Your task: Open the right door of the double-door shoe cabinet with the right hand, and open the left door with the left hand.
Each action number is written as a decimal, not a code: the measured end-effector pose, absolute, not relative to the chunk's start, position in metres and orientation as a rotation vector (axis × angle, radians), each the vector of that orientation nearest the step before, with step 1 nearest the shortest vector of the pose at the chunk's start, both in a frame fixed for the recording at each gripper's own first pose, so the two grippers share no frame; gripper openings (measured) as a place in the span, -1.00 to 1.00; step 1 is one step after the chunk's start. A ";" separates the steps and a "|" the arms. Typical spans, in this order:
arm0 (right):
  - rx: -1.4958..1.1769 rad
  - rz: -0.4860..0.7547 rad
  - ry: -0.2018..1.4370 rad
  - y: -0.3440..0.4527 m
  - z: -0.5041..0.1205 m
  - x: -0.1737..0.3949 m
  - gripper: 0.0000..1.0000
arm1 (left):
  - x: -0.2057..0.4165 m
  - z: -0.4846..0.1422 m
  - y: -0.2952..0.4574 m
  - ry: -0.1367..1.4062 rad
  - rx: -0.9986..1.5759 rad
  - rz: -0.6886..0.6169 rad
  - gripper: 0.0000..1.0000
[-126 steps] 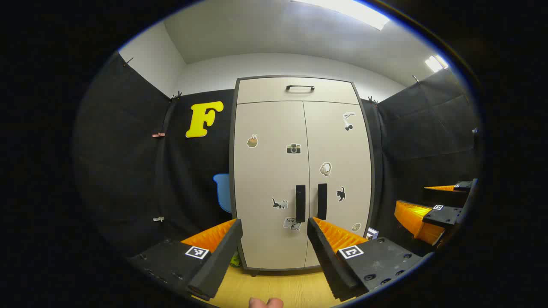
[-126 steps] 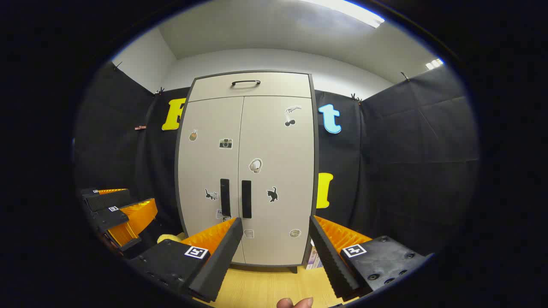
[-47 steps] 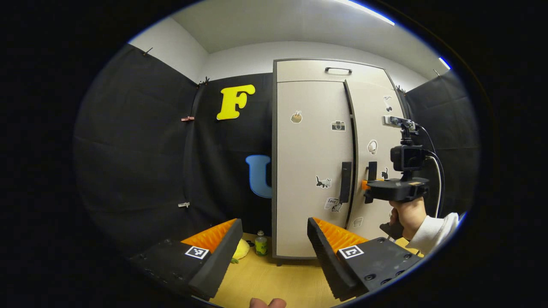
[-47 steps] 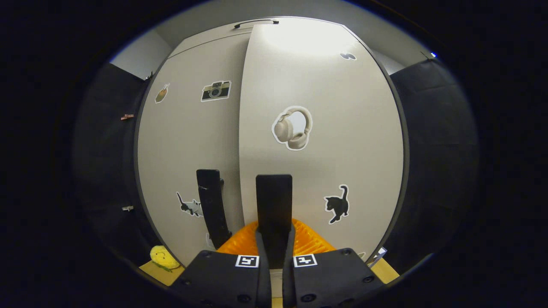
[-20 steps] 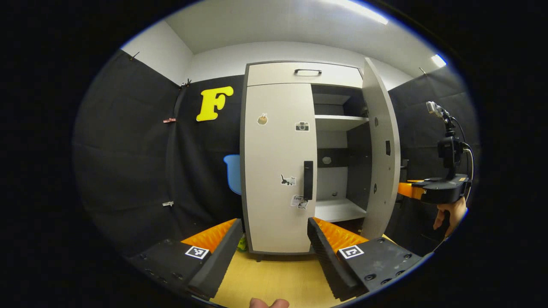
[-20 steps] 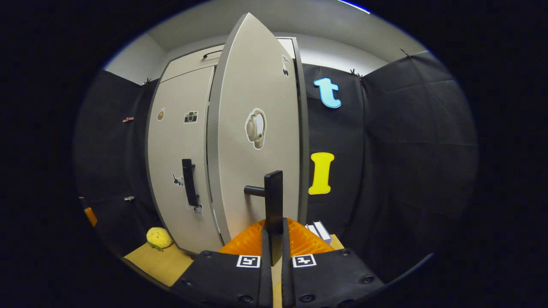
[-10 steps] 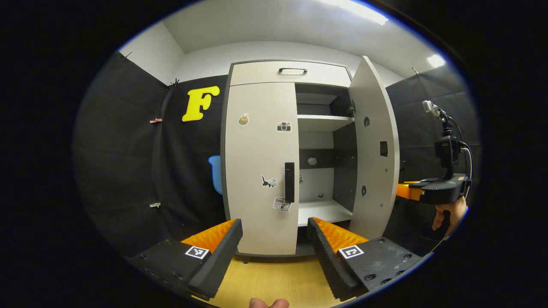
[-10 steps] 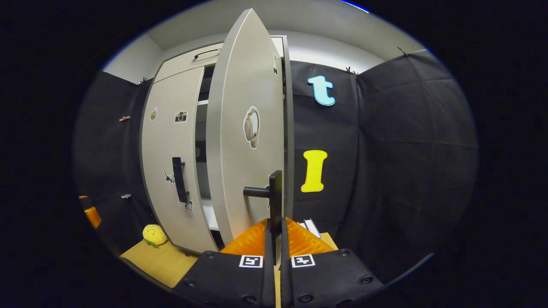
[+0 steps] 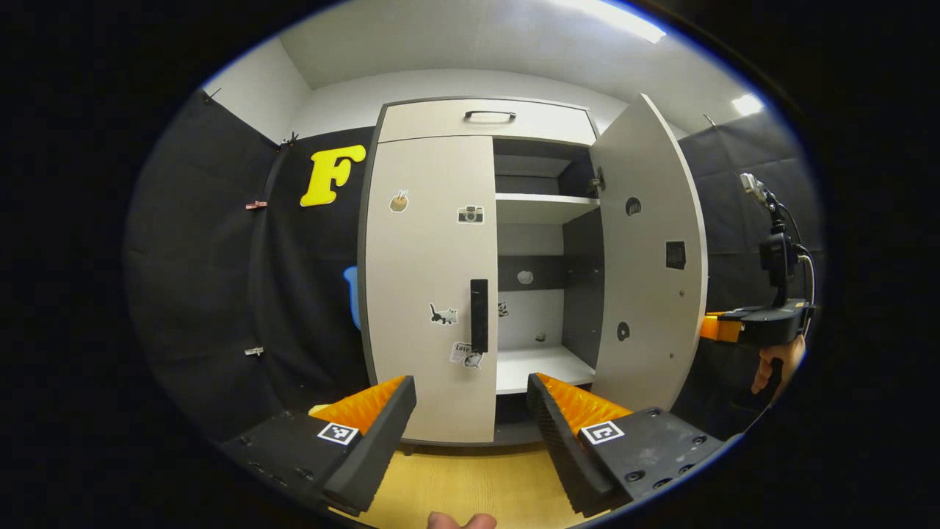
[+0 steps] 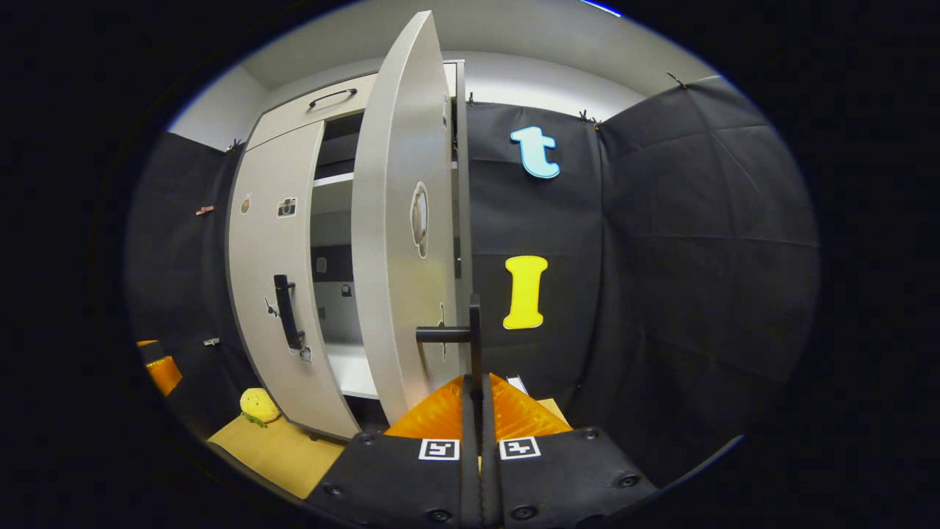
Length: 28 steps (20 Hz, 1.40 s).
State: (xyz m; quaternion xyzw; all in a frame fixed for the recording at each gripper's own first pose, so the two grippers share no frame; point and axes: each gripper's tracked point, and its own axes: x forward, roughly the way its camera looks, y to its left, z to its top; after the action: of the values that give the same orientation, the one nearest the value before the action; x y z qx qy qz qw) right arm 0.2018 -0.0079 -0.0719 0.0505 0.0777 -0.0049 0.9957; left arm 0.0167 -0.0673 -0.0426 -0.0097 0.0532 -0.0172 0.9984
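While the right tongs (image 10: 479, 411) are clamping both fingers on the right door's handle (image 10: 474, 334), the right door (image 9: 650, 257) is standing swung wide, nearly edge-on in the right gripper view. The left tongs (image 9: 470, 422) are hanging open with nothing between them, short of the shoe cabinet (image 9: 485, 117) and roughly lined up with the left door's handle (image 9: 479, 314). The left door (image 9: 426, 279) is sitting shut.

Risks, as I judge it: the right tongs pulling past the hinge limit and straining the door, or letting go early so it drifts back; the left tongs closing off-centre on the slim handle and slipping off.

Counts: two doors, two door handles, one top drawer handle (image 9: 489, 114), two shelves (image 9: 543, 208) showing inside, one yellow plush toy (image 10: 258, 405) lying on the floor beside the cabinet.
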 end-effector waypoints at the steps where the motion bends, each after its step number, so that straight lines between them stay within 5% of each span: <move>1: 0.103 -0.007 0.154 -0.006 -0.073 0.204 -0.89 | 0.019 -0.041 -0.071 0.103 -0.021 -0.037 0.88; 24: 0.134 0.023 0.140 -0.005 -0.068 0.196 -0.83 | 0.096 -0.036 -0.104 0.101 -0.002 -0.060 0.89; 28: 0.092 -0.025 0.112 -0.022 -0.064 0.195 -0.56 | 0.137 -0.034 -0.096 0.078 0.046 -0.044 0.89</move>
State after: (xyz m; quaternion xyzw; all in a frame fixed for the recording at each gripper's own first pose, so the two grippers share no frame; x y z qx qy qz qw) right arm 0.1947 -0.0219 -0.0643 0.0460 0.0560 -0.0126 0.9973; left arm 0.1372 -0.0960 -0.0343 0.0229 0.0391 -0.0220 0.9987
